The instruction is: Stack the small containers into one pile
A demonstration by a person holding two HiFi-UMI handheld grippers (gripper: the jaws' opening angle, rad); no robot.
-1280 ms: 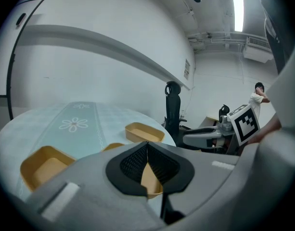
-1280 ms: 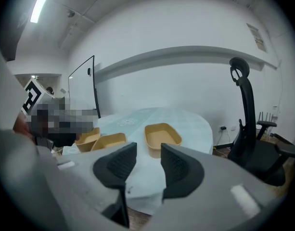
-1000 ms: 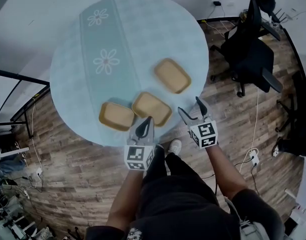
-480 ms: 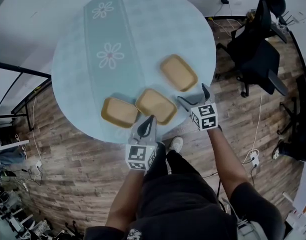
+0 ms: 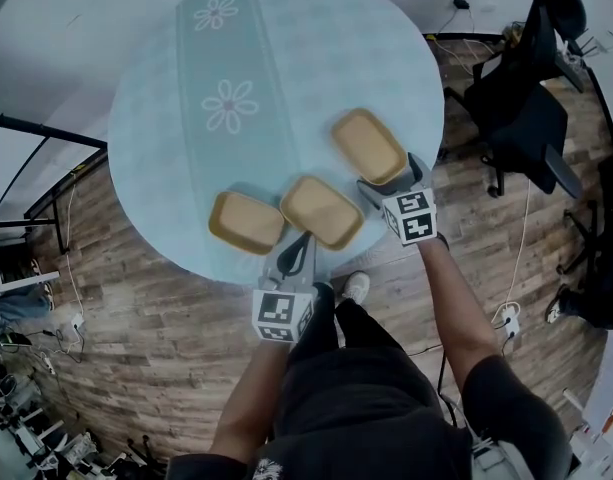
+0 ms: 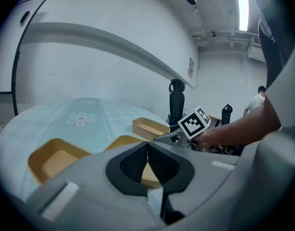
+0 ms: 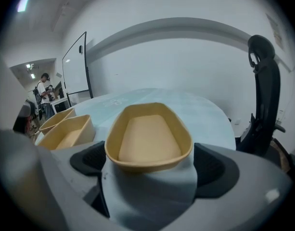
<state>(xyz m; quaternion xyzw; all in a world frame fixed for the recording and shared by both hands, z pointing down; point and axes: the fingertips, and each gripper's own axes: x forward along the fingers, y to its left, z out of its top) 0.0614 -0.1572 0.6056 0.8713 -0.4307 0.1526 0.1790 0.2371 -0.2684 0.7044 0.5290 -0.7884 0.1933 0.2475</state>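
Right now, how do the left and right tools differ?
The left tool has jaws together, empty; the right tool has jaws wide, just opened further, around the near end of the rightmost container, not pressing it. The left tool aims at the middle container, the right tool at the rightmost. Both are at the near edge of the table.

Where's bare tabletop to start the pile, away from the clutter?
Free: the far half of the table, across the flower runner, beyond all containers; also the patch left of the left container. Crowded: the near edge, where the middle container and right container sit close.
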